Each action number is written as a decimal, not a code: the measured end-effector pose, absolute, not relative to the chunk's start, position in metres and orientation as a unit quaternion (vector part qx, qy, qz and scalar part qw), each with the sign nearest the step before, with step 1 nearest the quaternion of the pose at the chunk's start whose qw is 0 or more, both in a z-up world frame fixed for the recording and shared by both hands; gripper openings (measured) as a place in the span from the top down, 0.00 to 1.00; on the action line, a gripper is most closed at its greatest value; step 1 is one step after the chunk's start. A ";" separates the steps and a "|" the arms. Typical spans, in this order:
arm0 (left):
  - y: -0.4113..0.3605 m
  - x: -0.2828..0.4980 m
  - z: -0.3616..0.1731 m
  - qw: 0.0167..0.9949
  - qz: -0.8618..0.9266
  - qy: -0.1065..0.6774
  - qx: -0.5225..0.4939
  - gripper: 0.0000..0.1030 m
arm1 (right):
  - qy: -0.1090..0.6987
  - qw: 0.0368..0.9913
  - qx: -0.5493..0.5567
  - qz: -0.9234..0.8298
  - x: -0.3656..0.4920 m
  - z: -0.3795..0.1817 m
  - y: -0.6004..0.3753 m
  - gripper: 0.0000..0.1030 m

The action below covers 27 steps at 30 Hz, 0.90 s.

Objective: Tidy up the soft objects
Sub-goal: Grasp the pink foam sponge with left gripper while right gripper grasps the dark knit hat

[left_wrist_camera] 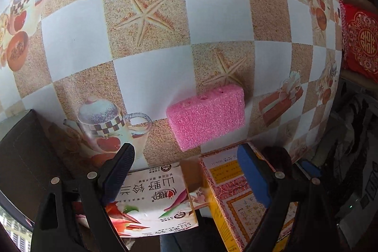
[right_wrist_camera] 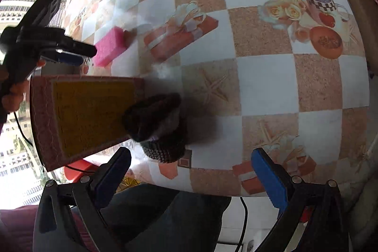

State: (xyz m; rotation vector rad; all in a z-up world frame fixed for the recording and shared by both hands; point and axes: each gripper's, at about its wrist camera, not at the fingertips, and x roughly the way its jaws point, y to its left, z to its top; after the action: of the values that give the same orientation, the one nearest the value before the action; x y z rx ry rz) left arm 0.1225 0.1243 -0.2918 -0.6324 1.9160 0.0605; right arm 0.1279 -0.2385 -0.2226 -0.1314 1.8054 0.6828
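- Left tool [left_wrist_camera: 186,171] is released, jaws spread wide with nothing between them, tilted down over the box [left_wrist_camera: 226,193] at the near edge of the surface [left_wrist_camera: 78,39].
- Right tool [right_wrist_camera: 191,174] is likewise released and empty; a dark knitted piece [right_wrist_camera: 156,124] sits just beyond its left finger at about 11 o'clock, resting against the box's end.
- Sponge [left_wrist_camera: 206,116], pink and open-pored, lies flat on the surface just past the left tool's tips at about 12 o'clock, close to the box but apart from it.
- Handling, as a judgement: it looks very light and squashy, not fragile; the rough foam should not slip, though a hard squeeze would flatten it.
- Best hold seems across the two long side faces near the middle, where the block is narrow enough for the jaws.
- Its long axis runs from about 8 o'clock to 2 o'clock in the left wrist view, the broad face up, one short end nearest the box.
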 end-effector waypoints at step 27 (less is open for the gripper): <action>0.067 0.160 -0.321 0.483 0.070 0.830 -0.268 0.12 | 0.724 0.632 -0.151 0.232 0.175 -0.259 -0.199 0.01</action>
State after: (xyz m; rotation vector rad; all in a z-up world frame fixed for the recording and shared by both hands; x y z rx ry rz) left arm 0.1598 0.0666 -0.3212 -0.6529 2.0230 0.1710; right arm 0.1753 -0.1986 -0.2592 -0.3451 1.6557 0.5309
